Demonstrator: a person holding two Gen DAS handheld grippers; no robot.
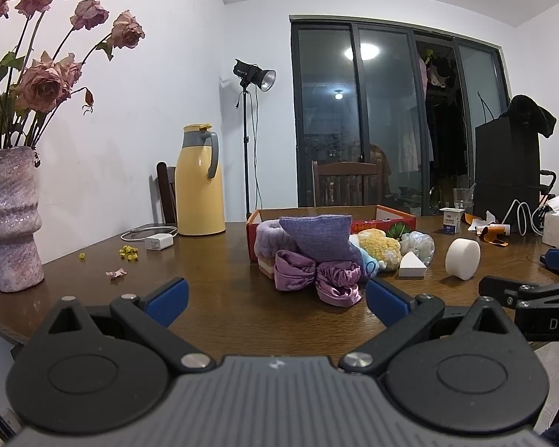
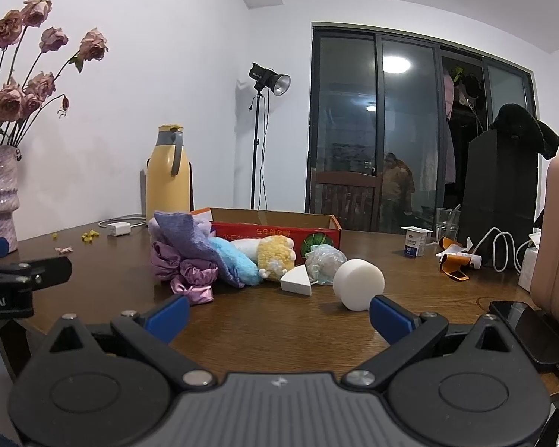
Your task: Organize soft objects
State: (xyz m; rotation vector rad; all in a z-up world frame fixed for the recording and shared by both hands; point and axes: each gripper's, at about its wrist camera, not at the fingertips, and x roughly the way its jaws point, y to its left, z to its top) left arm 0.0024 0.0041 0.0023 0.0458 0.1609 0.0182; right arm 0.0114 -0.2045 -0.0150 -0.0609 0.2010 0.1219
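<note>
Both grippers are hovering low over the wooden table (image 1: 212, 260), side by side, facing the pile. Left gripper (image 1: 275, 301): jaws spread wide, nothing between the blue pads. Right gripper (image 2: 279, 311): same, jaws released and empty, with the white foam cylinder (image 2: 358, 284) lying just ahead of its right pad, not touching as far as I can tell.

The soft objects are sitting mid-table, heaped against the front of the red cardboard box (image 1: 387, 215) (a shallow open tray, and I cannot tell what is lying inside it). In the heap:
- purple linen pouch (image 1: 318, 240) is leaning on top, tilted
- purple satin scrunchies (image 1: 316, 279) are lying at the front, nearest the left gripper
- lilac fluffy band (image 1: 266, 236) is sitting behind them, against the box
- blue plush piece (image 2: 231, 262) and yellow plush toy (image 2: 275, 257) are lying to the right of the pouch
- white wedge sponge (image 2: 296, 279) is resting just beside the plush, with a clear crinkled bag (image 2: 324, 260) behind it

Elsewhere on the table: yellow thermos jug (image 1: 199, 182) and a white charger (image 1: 158, 241) are standing near the wall, a vase of dried roses (image 1: 9, 216) is at the far left, a small yogurt cup (image 2: 415, 240) and a glass (image 2: 445, 223) are at the right. A black phone (image 2: 529, 329) is lying at the right edge.
</note>
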